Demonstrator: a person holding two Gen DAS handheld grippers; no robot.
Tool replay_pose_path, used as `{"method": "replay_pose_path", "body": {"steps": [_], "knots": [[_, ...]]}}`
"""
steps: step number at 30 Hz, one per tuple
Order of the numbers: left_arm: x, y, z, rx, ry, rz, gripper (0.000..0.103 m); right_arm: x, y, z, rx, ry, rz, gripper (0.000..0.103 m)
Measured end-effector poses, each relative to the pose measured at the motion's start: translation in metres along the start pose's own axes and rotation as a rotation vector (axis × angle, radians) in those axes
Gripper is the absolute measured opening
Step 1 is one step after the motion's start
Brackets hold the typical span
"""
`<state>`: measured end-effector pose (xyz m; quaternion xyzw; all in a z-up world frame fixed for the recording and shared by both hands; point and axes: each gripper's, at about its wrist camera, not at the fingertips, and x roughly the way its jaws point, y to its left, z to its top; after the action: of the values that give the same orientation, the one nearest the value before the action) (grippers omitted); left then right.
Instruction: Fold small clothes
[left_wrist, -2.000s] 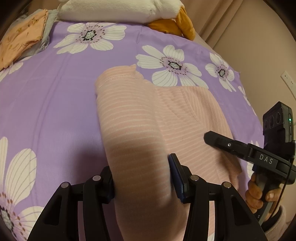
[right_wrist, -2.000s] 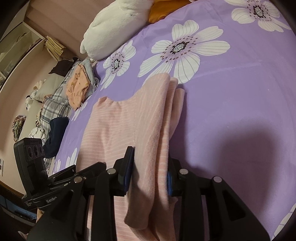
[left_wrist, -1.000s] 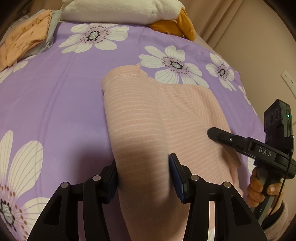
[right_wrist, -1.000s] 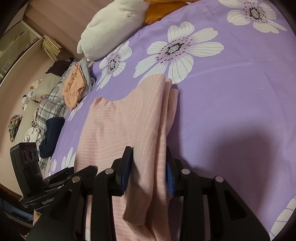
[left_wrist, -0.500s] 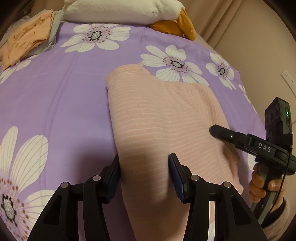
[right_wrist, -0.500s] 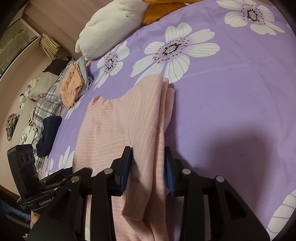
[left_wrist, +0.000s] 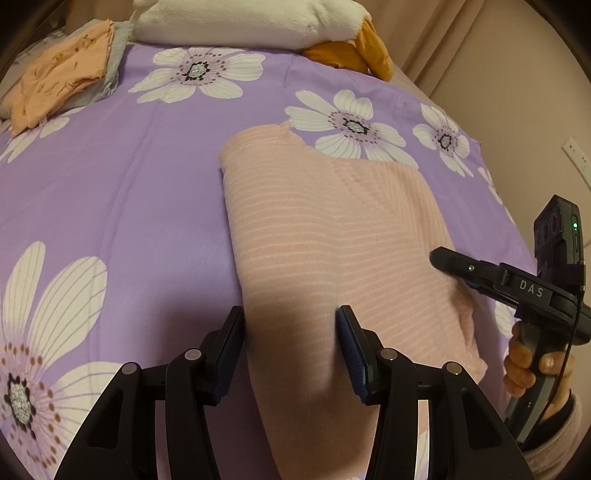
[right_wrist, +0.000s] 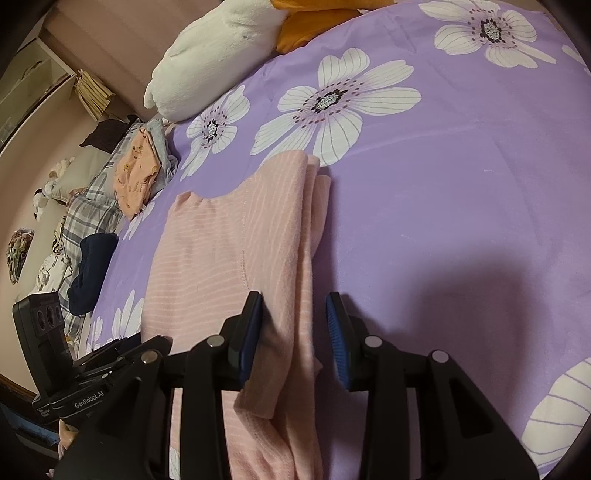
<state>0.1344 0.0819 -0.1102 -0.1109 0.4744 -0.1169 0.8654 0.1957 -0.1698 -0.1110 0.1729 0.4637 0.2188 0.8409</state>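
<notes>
Pink striped fabric: the garment (left_wrist: 317, 236) lies on the purple flowered bedspread (left_wrist: 122, 192), partly folded, with its long axis running from the two tongs away toward the pillows. Its far end, a stitched hem with a scooped notch, points at a white flower; its near end is lifted off the bed.

Left tongs (left_wrist: 290, 339) straddle the garment's left folded edge, fingers apart with the cloth filling the gap between them; whether the pads press it I cannot tell. Right tongs (right_wrist: 293, 326) stand over the right edge, where several layers stack up; the left pad touches the cloth, while the right pad stands clear of it with bedspread showing between. In the left wrist view a hand (left_wrist: 535, 365) grips the right tool's handle.

Open bedspread spreads wide to the left of the garment and to its right, as far as the bed's edge by the wall. Beyond the far end lie a white pillow (left_wrist: 236, 22) and an orange cushion (left_wrist: 354, 51). A peach printed garment (left_wrist: 59, 77) rests on grey cloth at the far left corner.
</notes>
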Motion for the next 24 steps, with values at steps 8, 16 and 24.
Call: {"method": "replay_pose_path", "body": {"steps": [8, 16, 24], "knots": [[-0.006, 0.000, -0.007, -0.003, -0.002, 0.015, 0.049, -0.003, 0.000, -0.001, -0.001, -0.003, -0.014, 0.035], [-0.011, 0.000, -0.011, -0.005, -0.003, 0.023, 0.049, -0.008, -0.002, -0.004, 0.008, -0.006, -0.027, 0.035], [-0.014, 0.001, -0.015, -0.007, -0.004, 0.030, 0.049, -0.013, -0.001, -0.007, 0.011, -0.006, -0.043, 0.035]]}}
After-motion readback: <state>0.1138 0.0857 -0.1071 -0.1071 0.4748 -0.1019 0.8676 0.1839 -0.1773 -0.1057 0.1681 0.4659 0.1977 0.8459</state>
